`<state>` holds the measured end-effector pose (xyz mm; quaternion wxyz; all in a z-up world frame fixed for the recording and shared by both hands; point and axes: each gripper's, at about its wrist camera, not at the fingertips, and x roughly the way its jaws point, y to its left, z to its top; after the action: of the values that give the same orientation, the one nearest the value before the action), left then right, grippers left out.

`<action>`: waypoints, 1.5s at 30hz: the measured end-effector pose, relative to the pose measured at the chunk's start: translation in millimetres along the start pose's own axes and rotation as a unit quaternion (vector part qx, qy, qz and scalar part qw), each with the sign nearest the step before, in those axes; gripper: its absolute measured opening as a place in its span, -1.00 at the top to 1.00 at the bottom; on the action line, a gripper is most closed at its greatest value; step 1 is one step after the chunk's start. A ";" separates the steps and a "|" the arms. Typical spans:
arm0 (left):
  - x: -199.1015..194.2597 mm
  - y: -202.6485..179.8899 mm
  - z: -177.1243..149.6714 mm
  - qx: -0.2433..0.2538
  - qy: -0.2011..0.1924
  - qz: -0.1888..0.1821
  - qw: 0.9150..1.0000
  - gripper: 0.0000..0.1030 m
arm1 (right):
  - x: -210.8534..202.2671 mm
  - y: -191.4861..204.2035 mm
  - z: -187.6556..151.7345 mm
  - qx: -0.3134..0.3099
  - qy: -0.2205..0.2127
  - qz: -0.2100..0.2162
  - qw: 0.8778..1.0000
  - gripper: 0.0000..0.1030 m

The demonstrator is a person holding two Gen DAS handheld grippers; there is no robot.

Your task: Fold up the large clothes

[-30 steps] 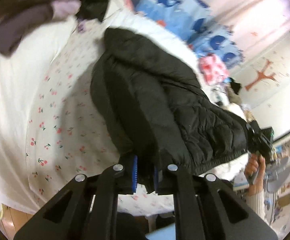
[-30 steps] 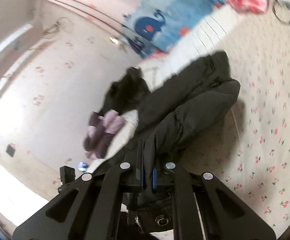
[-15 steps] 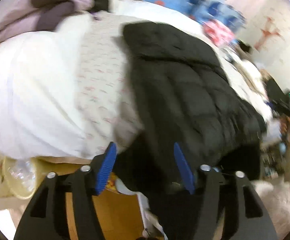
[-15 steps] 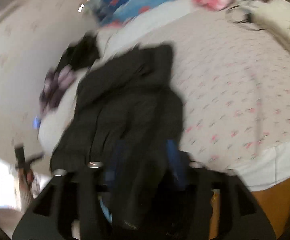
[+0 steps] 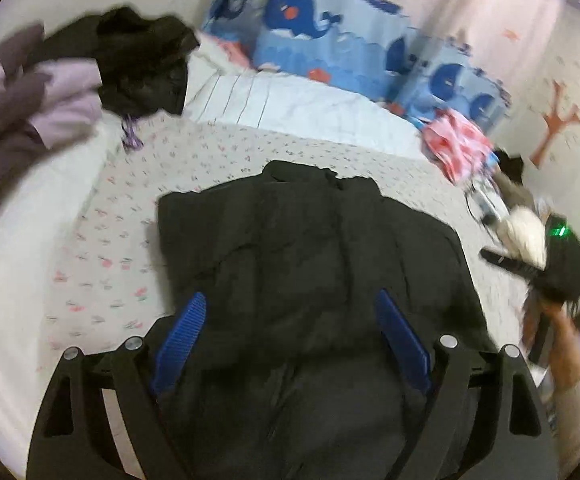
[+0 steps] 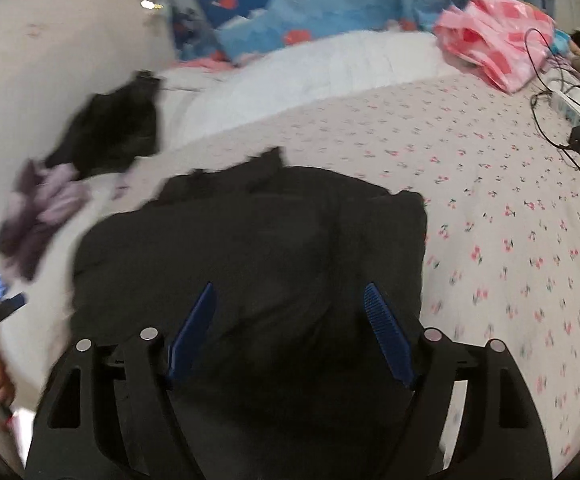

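The black jacket (image 5: 310,264) lies spread on the cherry-print bed (image 6: 490,208), while the left claw (image 5: 290,344) and the right claw (image 6: 290,320) hover over its near part, both released with jaws opening wide, their blue pads clear of the fabric.

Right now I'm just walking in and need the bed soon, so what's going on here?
A person is folding a black jacket on the flowered bedsheet, with tongs in each hand. The left tongs and right tongs are both opening above the jacket, gripping nothing. More clothes are piled near the whale pillows.
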<state>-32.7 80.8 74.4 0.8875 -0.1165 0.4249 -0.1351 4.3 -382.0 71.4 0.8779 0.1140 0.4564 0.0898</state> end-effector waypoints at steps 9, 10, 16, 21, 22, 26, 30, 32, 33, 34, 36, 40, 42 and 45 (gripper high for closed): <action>59.5 10.7 -9.8 -0.036 0.043 0.009 0.998 -0.62 | 27.9 10.8 0.0 -0.071 0.002 0.013 0.997 0.95; 56.6 8.1 -8.5 -0.031 0.038 0.007 0.999 -0.62 | 13.7 13.6 0.8 -0.074 -0.018 0.016 0.997 0.95; 42.5 -6.9 7.9 -0.003 -0.019 -0.001 1.000 -0.67 | -43.9 -12.1 3.0 -0.057 -0.089 -0.029 0.994 0.96; 98.9 3.9 2.7 -0.019 0.026 0.024 0.999 -0.71 | 36.2 -59.6 -26.9 -0.018 0.020 -0.069 0.997 0.93; 117.0 10.7 -5.0 -0.027 0.047 0.031 0.998 -0.71 | 50.4 -64.3 -35.1 -0.015 0.039 -0.066 0.997 0.91; 145.7 11.6 -24.5 0.005 0.066 0.046 0.997 -0.81 | 67.7 -59.8 -43.1 -0.045 0.066 -0.089 0.993 0.89; 126.2 13.6 -18.7 -0.016 0.083 0.043 0.995 -0.80 | 43.2 -68.6 -37.3 -0.036 0.064 -0.101 0.992 0.85; 100.0 18.5 -20.5 -0.022 0.077 0.026 0.996 -0.80 | 10.3 -80.5 -41.1 -0.026 0.050 -0.085 0.995 0.71; 84.2 20.8 -23.6 -0.022 0.076 0.019 0.997 -0.80 | -6.4 -79.7 -49.2 -0.021 0.050 -0.073 0.996 0.39; 68.7 25.5 -28.7 -0.021 0.077 0.012 0.997 -0.81 | -26.3 -86.0 -58.5 -0.013 0.051 -0.055 0.997 -0.16; 30.9 40.5 -46.8 -0.016 0.087 0.002 0.996 -0.81 | -61.5 -96.3 -79.9 -0.002 0.052 -0.001 0.999 -0.51; -35.5 75.7 -98.9 -0.018 0.116 0.012 0.993 -0.81 | -127.1 -124.9 -141.1 0.034 0.066 0.117 0.990 -0.62; -63.8 95.9 -129.6 -0.036 0.126 0.000 0.991 -0.83 | -143.6 -136.9 -171.2 0.060 0.076 0.141 0.985 -0.64; -89.8 119.9 -172.0 -0.084 0.134 -0.025 0.987 -0.85 | -153.1 -153.5 -207.3 0.104 0.078 0.185 0.974 -0.64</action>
<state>-205.0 207.7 -4.5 0.8061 -0.1820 0.5465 -0.1356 -244.7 -544.6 32.0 0.7907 0.2802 0.5016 0.2116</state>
